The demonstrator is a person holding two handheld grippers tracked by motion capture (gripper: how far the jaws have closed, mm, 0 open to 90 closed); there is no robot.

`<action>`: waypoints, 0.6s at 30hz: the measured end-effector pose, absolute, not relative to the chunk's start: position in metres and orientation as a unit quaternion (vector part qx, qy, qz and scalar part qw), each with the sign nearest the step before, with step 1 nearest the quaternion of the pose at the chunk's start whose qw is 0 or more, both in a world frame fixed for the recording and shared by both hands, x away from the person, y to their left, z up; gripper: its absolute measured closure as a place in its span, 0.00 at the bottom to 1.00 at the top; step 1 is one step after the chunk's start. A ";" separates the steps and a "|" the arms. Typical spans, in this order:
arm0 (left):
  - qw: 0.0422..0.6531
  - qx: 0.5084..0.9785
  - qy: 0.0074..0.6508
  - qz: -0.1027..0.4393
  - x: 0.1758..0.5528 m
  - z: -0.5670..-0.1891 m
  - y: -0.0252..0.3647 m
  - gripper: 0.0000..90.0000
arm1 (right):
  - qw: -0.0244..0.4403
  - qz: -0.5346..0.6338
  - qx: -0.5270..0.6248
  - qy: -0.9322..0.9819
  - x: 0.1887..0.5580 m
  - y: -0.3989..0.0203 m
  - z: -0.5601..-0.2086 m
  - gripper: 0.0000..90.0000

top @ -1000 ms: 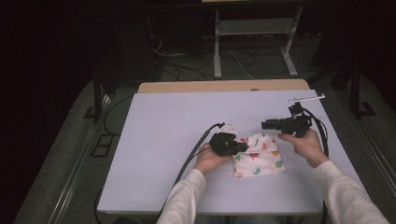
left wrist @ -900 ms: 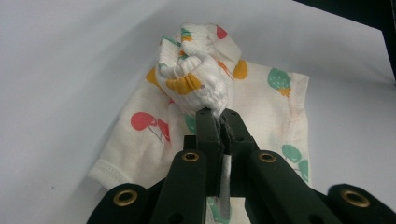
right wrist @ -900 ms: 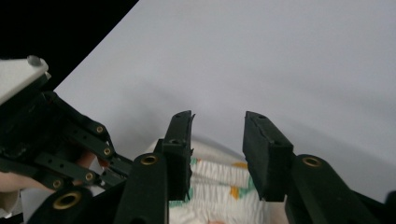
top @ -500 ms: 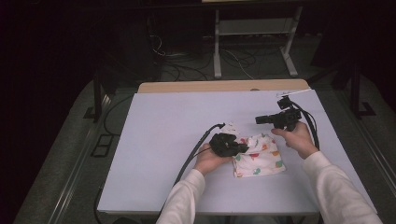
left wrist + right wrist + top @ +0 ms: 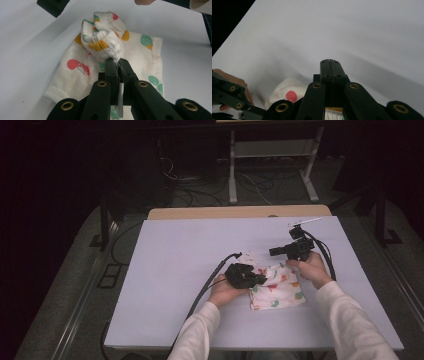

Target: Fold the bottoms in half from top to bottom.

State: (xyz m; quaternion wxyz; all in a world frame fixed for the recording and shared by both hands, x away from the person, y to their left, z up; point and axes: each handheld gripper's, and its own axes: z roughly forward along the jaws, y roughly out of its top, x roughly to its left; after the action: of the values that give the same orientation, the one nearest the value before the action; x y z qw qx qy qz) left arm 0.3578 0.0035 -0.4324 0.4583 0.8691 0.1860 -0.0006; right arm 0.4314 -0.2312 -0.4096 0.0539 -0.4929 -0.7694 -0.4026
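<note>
Cloth: a balloon-print baby garment point(image 5: 277, 290) lies on the white table point(image 5: 175, 270) between the grippers. Its bunched edge is pinched in the left gripper point(image 5: 117, 63). The right gripper point(image 5: 274, 252), jaws just closed with a scrap of cloth seen behind the tips, is held past the far edge.

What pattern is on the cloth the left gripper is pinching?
Small white knit garment printed with red, orange and teal balloons; clearest in the left gripper view.

In the left gripper view, the cloth point(image 5: 140, 55) runs out at the bottom edge, behind the gripper body. In the right gripper view, that gripper's body hides most of the cloth point(image 5: 287, 93). In the high view, its print is too small to read.
</note>
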 end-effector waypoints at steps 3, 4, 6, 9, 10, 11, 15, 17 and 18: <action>0.458 0.869 0.185 -0.001 0.358 -0.434 0.003 0.96 | 0.062 -0.398 -0.493 -0.771 0.432 -0.229 -0.414 0.98; 0.458 0.869 0.185 -0.001 0.358 -0.434 0.003 0.96 | 0.064 -0.396 -0.494 -0.772 0.432 -0.228 -0.415 0.98; 0.459 0.869 0.185 -0.002 0.358 -0.434 0.003 0.96 | 0.067 -0.389 -0.493 -0.775 0.433 -0.227 -0.418 0.98; 0.458 0.869 0.185 -0.003 0.358 -0.435 0.004 0.96 | 0.076 -0.381 -0.495 -0.777 0.432 -0.224 -0.422 0.98; 0.458 0.869 0.186 -0.004 0.358 -0.435 0.004 0.96 | 0.080 -0.378 -0.493 -0.779 0.432 -0.224 -0.423 0.98; 0.458 0.869 0.187 -0.004 0.358 -0.435 0.004 0.96 | 0.083 -0.375 -0.493 -0.781 0.432 -0.223 -0.425 0.98; 0.452 0.872 0.185 -0.004 0.358 -0.436 0.005 0.96 | 0.096 -0.359 -0.492 -0.787 0.431 -0.223 -0.429 0.98; 0.450 0.874 0.183 -0.004 0.358 -0.436 0.005 0.96 | 0.099 -0.351 -0.492 -0.791 0.430 -0.223 -0.430 0.98; 0.450 0.874 0.183 -0.004 0.358 -0.436 0.005 0.95 | 0.099 -0.351 -0.492 -0.791 0.430 -0.223 -0.430 0.98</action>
State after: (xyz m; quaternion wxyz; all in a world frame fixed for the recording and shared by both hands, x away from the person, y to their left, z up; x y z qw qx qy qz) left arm 0.3575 0.0045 -0.4361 0.4498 0.8742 0.1827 -0.0041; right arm 0.4297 -0.2230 -0.4297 0.0986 -0.4915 -0.7907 -0.3515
